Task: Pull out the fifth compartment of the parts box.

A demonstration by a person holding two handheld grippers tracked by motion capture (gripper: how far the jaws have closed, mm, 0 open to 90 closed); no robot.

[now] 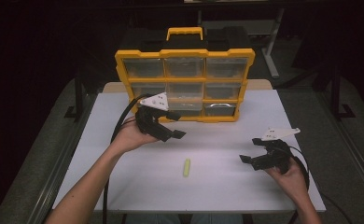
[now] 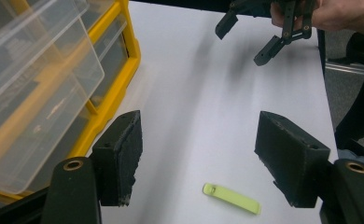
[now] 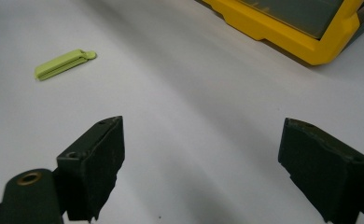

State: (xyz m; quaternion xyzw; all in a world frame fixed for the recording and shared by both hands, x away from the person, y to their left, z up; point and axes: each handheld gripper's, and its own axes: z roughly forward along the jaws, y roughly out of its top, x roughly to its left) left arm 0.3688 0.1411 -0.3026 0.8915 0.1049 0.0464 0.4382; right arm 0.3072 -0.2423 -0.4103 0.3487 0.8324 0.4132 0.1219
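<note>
A yellow organiser case (image 1: 185,52) with clear drawers stands upright at the back of the white table (image 1: 245,186). A small light-green clip (image 1: 186,167) lies flat near the table's middle. My left gripper (image 1: 180,125) hovers open in front of the case's lower left drawers. Its view has the clip (image 2: 231,198) on the table between its jaws (image 2: 199,154) and a clear drawer (image 2: 40,93) close on the left, apparently sticking out of the yellow frame (image 2: 119,70). My right gripper (image 1: 249,150) is open and empty at the right, with the clip (image 3: 63,64) far off to its left.
The case carries a yellow handle (image 1: 185,32) on top. Dark floor and table legs (image 1: 271,56) lie behind it. The right gripper (image 2: 242,44) appears at the top of the left gripper view. A corner of the case (image 3: 283,32) shows in the right gripper view.
</note>
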